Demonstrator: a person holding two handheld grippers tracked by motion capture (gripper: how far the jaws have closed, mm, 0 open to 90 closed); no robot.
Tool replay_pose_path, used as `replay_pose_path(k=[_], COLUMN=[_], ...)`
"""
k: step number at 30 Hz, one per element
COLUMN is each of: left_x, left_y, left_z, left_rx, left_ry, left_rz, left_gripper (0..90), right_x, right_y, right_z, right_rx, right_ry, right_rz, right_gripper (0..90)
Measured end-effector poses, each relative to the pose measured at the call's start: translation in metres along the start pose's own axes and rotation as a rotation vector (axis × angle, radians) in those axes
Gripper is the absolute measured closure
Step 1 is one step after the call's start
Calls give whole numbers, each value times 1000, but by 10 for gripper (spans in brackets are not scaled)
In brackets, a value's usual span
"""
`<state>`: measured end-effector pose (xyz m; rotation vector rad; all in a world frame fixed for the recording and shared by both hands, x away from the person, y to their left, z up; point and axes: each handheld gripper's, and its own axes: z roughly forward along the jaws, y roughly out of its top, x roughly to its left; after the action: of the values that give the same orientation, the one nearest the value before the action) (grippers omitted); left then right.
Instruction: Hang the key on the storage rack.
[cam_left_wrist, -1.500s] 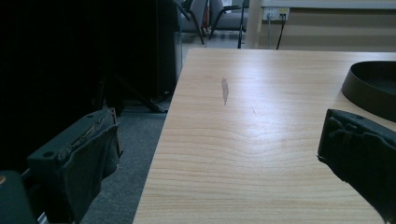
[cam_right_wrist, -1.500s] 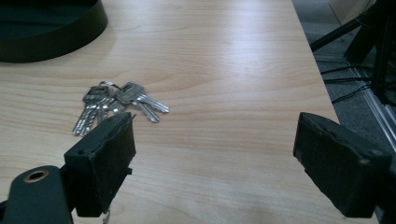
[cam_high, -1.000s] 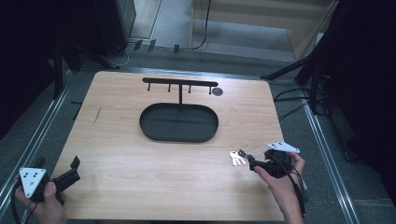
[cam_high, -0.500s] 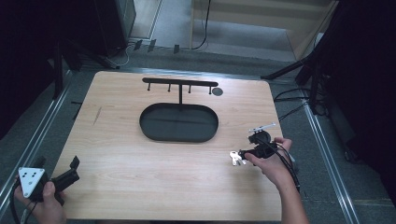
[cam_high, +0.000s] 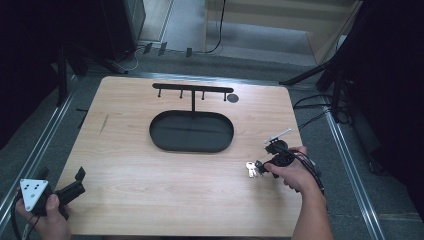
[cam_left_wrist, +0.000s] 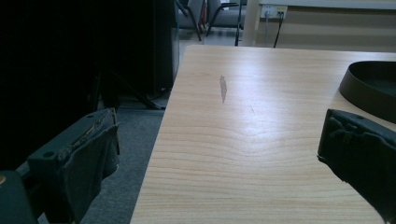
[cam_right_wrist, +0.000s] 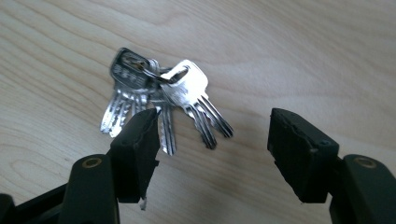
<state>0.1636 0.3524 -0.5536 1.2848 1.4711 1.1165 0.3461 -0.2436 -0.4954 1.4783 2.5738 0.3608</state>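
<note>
While the left tongs (cam_high: 75, 184) idle spread at the worktop's (cam_high: 150, 165) near-left corner, the right tongs (cam_right_wrist: 212, 149) have closed in on the keys (cam_right_wrist: 159, 100).

Since a second ago the right tongs have moved from the near-right edge to just beside the bunch, jaws released and straddling its blade tips; a grasp looks imminent. The keys lie flat on the right side, right of the tray (cam_high: 191, 131). Long axis runs ring-to-tips, blades fanning toward the tongs.

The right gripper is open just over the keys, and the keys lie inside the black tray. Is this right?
Not quite. The right gripper is open over the keys, but they lie on the bare table, outside the tray, as the high view shows.
</note>
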Motion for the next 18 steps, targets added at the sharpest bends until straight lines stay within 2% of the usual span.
replay_pose_path(k=[2,8,11,15,18], left_x=[0,1,0,0,0], left_y=[0,0,0,0,0], left_z=[0,0,0,0,0], left_rx=[1,1,1,3,3], left_ry=[0,-4,-2,-3,-2], left_rz=[3,-1,0,-2,0], left_gripper=[0,0,0,0,0], right_x=[3,13,13,9,6], right_y=[2,5,6,4,2], right_z=[1,14,16,15,13], right_rx=[-12,35,32,22,14], right_ry=[-3,-33,-18,-1,2], right_rz=[-5,-62,-60,-36,-35], right_gripper=[345,365,399,499,639])
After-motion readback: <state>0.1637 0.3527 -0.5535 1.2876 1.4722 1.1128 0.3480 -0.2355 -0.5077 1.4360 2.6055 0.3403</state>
